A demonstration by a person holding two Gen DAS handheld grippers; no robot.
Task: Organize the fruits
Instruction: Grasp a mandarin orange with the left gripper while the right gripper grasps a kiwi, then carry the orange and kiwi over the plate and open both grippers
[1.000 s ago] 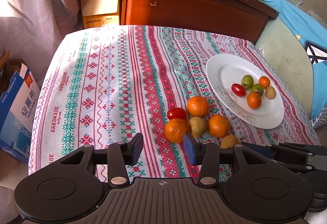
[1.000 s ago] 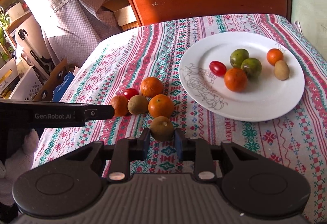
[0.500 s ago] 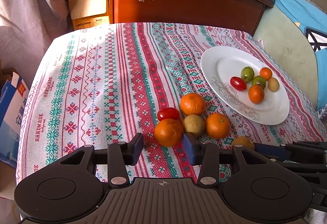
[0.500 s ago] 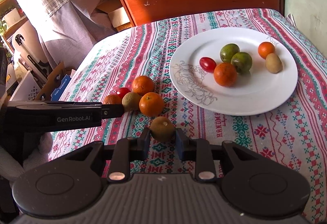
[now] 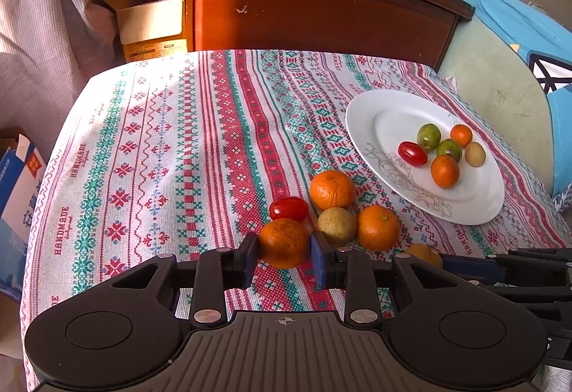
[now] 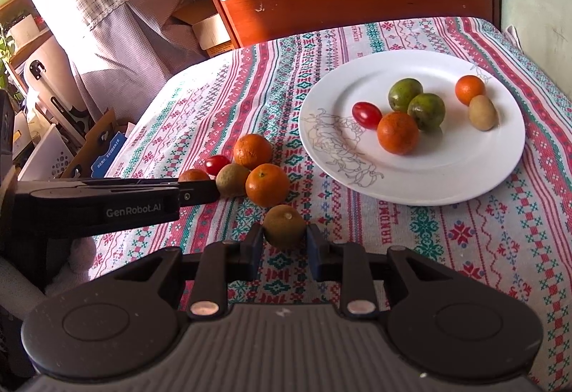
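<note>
Left gripper (image 5: pixel 285 250): jaws have just been closing. A second ago they stood wide with bare cloth between them and the orange in front of the tips; now both pads sit flush against the sides of that same orange (image 5: pixel 284 242). Gap is narrow, set by the fruit. Reads as a fresh grip; the orange seems to rest on the tablecloth (image 5: pixel 150 156) yet, so no lift.

Right gripper (image 6: pixel 285 241): no change. Jaws are clamped, as before, on a brownish-green fruit (image 6: pixel 285 226), pads on both flanks, at the near edge of the loose cluster. In the left wrist view only a sliver of this fruit shows, behind the left gripper's right arm.

Outward from the left jaws: a cherry tomato (image 5: pixel 289 208) just behind the held orange, nearly touching it. A pale yellow-brown fruit (image 5: pixel 336 226) just right of the blue pad. Two more oranges, one behind (image 5: pixel 332 190) and one to the right (image 5: pixel 378 228), close around that pale fruit.

Further right: white plate (image 5: pixel 361 127), holding six small fruits already: one red tomato, two green, two orange, one tan. Open space remains on its near half.

Judgement: both grippers are now loaded, one fruit each. The pick stage for this pair looks complete; carrying to the plate is next. Four pieces would remain on the cloth. Risk: the tomato may roll when the orange lifts.
</note>
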